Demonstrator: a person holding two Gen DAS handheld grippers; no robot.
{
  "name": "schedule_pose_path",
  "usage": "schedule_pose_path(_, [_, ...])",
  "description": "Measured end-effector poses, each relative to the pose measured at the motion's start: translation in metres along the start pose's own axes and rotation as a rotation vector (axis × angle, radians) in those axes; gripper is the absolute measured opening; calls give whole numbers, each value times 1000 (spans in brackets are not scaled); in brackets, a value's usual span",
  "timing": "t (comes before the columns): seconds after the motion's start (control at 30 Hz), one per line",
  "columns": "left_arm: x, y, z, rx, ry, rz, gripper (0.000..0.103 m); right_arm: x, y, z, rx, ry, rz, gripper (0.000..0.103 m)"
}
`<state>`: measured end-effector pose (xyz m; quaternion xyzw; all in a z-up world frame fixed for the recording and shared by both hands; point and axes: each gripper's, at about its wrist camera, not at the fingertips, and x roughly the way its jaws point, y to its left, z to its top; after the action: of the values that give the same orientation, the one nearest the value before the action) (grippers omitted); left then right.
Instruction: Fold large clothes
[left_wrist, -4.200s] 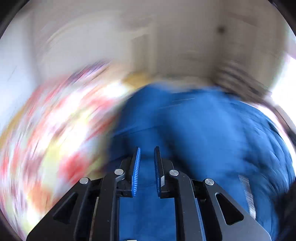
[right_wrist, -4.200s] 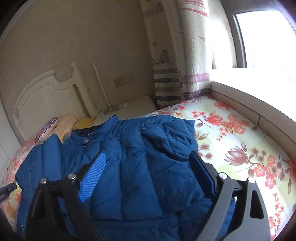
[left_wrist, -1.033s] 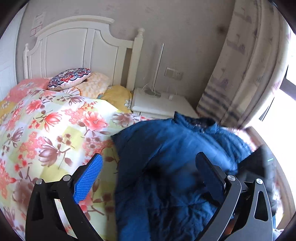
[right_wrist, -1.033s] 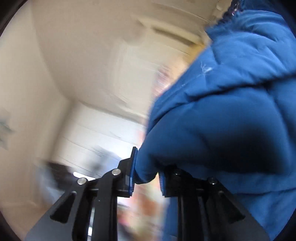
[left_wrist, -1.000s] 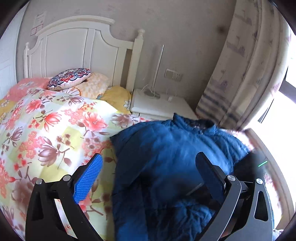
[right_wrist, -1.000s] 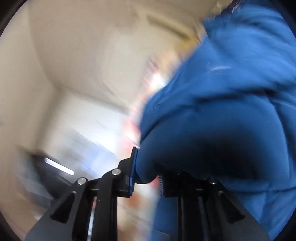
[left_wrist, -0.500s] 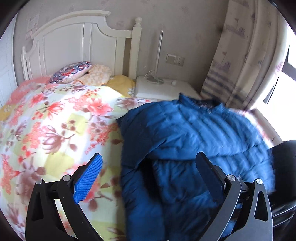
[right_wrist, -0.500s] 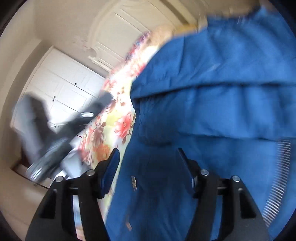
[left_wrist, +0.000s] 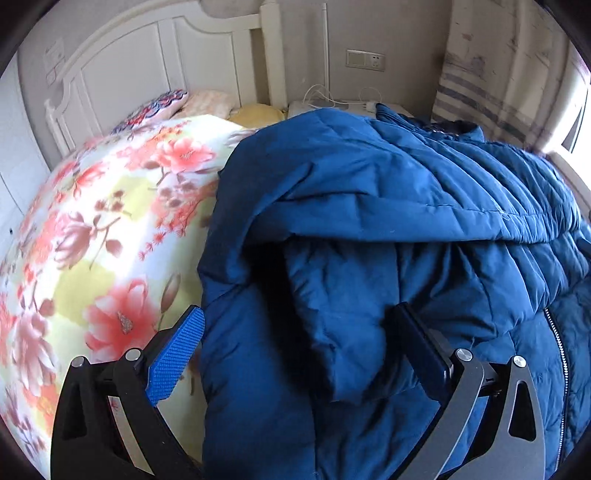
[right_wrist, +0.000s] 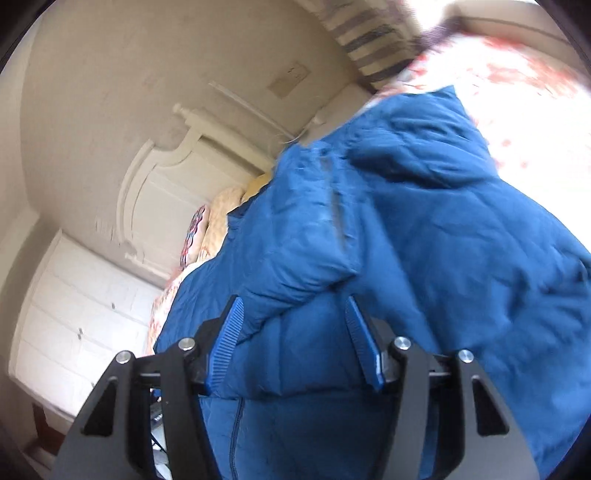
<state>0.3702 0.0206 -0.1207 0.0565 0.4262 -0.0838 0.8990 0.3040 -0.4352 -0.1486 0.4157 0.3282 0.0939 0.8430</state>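
Both the left gripper (left_wrist: 295, 350) and right gripper (right_wrist: 301, 339) gape unclamped over the blue jacket (left_wrist: 388, 221) at twelve o'clock on the floral bedspread (left_wrist: 110, 221); they should pinch the hem evenly.

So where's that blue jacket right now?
The blue jacket lies on the right side of the floral bedspread, collar toward the nightstand, straight ahead of both open tongs.

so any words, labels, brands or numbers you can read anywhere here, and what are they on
None can be read.
Paper notice on the wall left of the headboard: too small and blurred to tell whether it bears print.
Blue jacket: no label or brand shows in either view.
Wall socket: no marking legible.
Left gripper and right gripper: no lettering.
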Motion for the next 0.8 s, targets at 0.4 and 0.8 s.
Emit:
schedule_pose_path(0.4, [0,3,-3,-20,-2,-16,99,0,53,-18,-51,-63,138,15])
schedule_pose_path(0.8, [-2,12,-3,-57,-7,-30,99,-24,9,-38,-81,61,-102,35])
